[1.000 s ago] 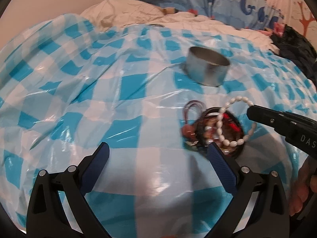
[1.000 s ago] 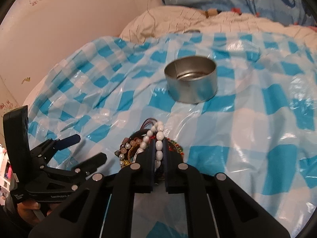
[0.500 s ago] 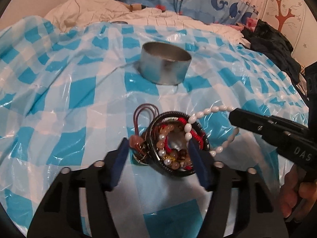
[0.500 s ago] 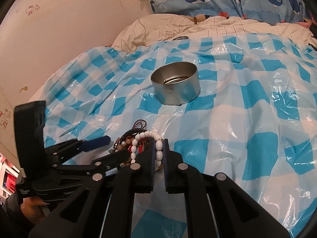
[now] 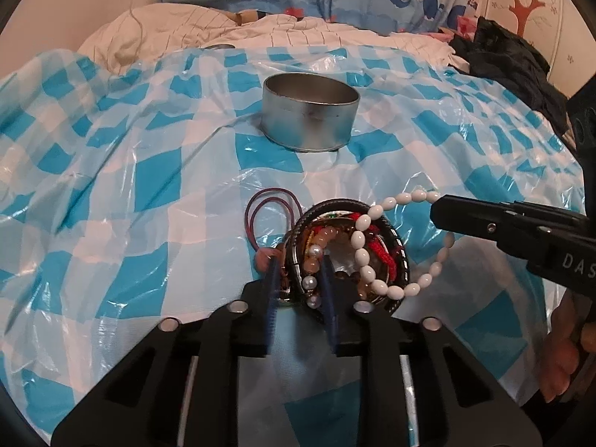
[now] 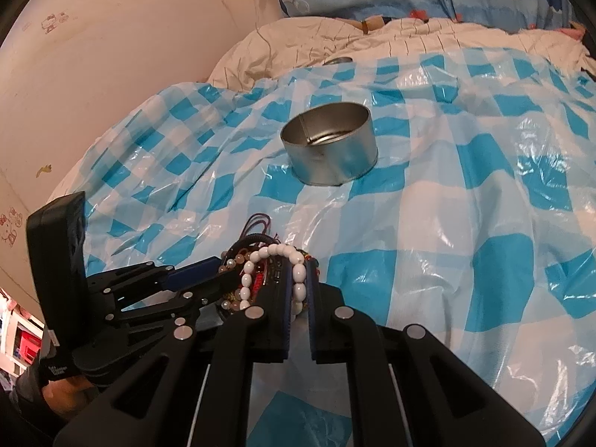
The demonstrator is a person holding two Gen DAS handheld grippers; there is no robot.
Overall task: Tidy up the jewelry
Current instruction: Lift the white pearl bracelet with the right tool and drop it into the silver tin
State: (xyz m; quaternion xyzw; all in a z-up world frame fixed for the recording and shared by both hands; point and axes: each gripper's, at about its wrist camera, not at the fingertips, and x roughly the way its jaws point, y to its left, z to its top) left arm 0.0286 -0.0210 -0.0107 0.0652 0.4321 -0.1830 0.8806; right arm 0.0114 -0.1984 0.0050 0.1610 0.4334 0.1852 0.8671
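Between your two grippers sits the tangle of bracelets (image 5: 346, 257) on the blue-checked plastic sheet (image 5: 149, 186) spread over the bed, and both tools are already on it. Your right gripper (image 6: 298, 290) has its fingers closed on the white bead bracelet (image 5: 376, 283), whose loop stands lifted over the pile and stretches toward the right. Your left gripper (image 5: 300, 283) has its fingers drawn in around the near edge of the pile, pinching the pearl-and-pink bead strand (image 5: 313, 260) and the dark bangle rim beside it — it looks like a hold-down grip. The relation that matters is this: the metal tin (image 5: 309, 111) lies straight ahead of both sets of fingers, beyond the pile and well apart from it, with its open mouth up. The right gripper carries the piece that should go there, so I judge the coming move to be forward and up — away from the left fingers that anchor the rest. A snag of white beads on the red cord (image 5: 383, 257) is the risk.
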